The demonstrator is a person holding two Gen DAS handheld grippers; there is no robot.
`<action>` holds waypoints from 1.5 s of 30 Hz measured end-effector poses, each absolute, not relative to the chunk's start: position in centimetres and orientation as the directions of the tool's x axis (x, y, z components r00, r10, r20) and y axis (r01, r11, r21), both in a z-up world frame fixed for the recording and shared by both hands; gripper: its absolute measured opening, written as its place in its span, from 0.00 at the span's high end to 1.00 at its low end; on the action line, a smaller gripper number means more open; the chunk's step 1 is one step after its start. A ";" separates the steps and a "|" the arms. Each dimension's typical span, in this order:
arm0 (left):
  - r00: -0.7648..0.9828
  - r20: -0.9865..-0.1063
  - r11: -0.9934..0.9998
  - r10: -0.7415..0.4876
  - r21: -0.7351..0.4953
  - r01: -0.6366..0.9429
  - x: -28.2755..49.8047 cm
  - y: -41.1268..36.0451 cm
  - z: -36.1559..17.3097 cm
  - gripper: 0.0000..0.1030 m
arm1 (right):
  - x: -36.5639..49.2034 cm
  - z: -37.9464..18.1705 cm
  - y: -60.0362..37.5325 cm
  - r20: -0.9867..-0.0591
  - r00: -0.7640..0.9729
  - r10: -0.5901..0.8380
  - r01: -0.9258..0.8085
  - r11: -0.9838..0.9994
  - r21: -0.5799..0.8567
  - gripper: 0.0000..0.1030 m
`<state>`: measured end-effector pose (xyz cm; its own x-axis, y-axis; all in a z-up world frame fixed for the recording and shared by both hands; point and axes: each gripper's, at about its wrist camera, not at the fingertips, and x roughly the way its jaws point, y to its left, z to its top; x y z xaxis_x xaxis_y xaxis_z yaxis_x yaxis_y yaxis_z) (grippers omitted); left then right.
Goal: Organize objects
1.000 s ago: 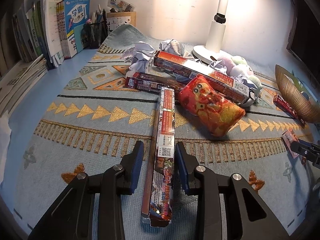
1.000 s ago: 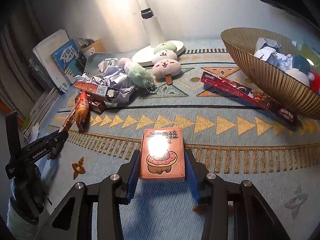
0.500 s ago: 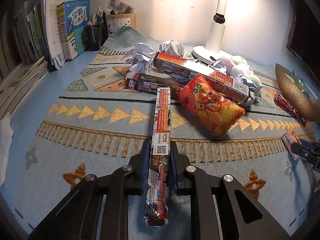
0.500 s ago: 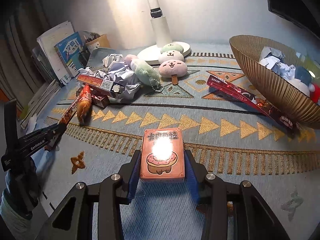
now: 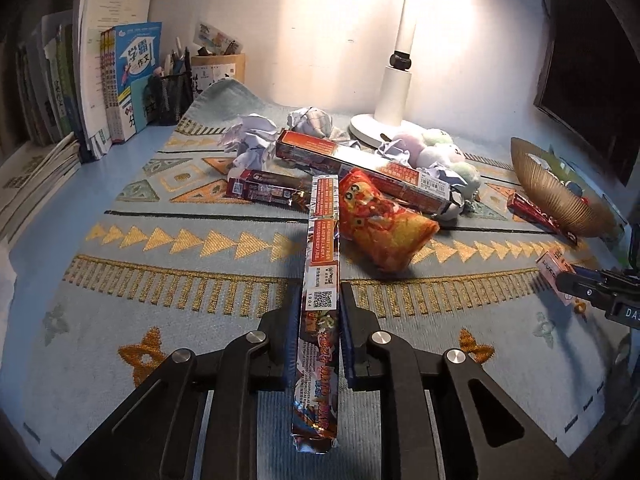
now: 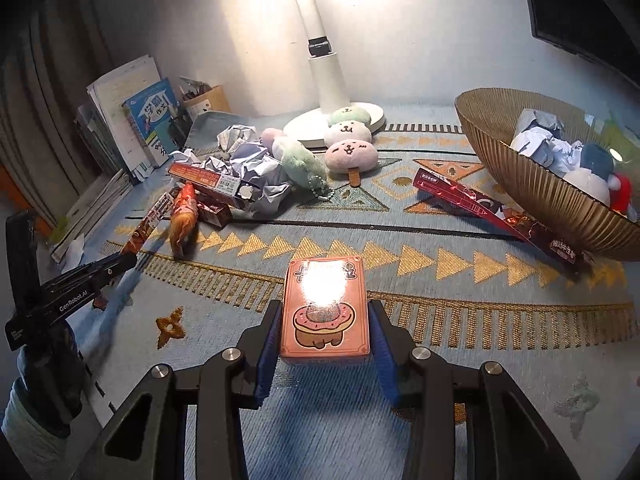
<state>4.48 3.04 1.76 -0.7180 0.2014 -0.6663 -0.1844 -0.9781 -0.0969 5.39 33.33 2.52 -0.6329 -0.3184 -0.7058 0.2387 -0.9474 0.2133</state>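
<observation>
**Both grippers loaded over the patterned mat**

Lamplit desk, blue patterned mat (image 5: 168, 280) under everything. From my left wrist view I see the long foil box (image 5: 320, 280) running straight away from me, its far end by the orange snack bag (image 5: 380, 224). My left gripper (image 5: 319, 328) is clamped tight on the box's near half. On the right wrist view, my right gripper (image 6: 324, 332) grips the pink donut box (image 6: 325, 312) by its sides, long axis pointing ahead, lamp glare on top.
</observation>
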 end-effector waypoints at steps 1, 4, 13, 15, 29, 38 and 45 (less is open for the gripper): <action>-0.718 -0.665 -0.977 0.203 -0.095 -0.189 4.6 3.1 1.8 0.86 | 5.4 2.5 33.2 -0.707 -0.630 -0.323 0.246 -0.946 0.213 0.60; -0.721 -0.664 -0.979 0.199 -0.098 -0.180 4.8 3.0 2.0 0.86 | 5.8 2.7 33.2 -0.696 -0.630 -0.343 0.268 -0.938 0.220 0.60; -0.706 -0.632 -0.948 0.319 -0.211 -0.239 6.1 4.2 4.4 0.86 | 6.8 3.7 34.8 -0.629 -0.664 -0.405 0.272 -0.914 0.301 0.60; -0.710 -0.614 -0.939 0.345 -0.214 -0.270 6.2 5.3 5.8 0.86 | 7.2 4.0 34.9 -0.620 -0.666 -0.415 0.278 -0.909 0.310 0.60; -0.612 -0.520 -0.791 0.596 -0.247 -0.560 -1.2 29.2 15.9 0.83 | 4.1 16.0 50.3 -0.538 -0.843 -0.026 -0.190 -0.921 0.341 0.60; -0.592 -0.569 -0.812 0.570 -0.285 -0.509 -3.6 31.2 11.4 0.62 | 6.1 13.6 52.6 -0.638 -0.764 -0.101 -0.125 -0.946 0.299 0.39; -0.568 -0.575 -0.798 0.589 -0.304 -0.520 -1.2 28.5 10.0 0.63 | 20.7 7.1 49.4 -0.657 -0.739 -0.146 -0.147 -0.917 0.370 0.25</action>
<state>-1.23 28.51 10.00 -0.5679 0.5891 -0.5749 -0.5203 -0.7981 -0.3038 20.75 49.43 7.14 -0.7394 -0.1463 -0.6572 -0.1474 -0.9172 0.3701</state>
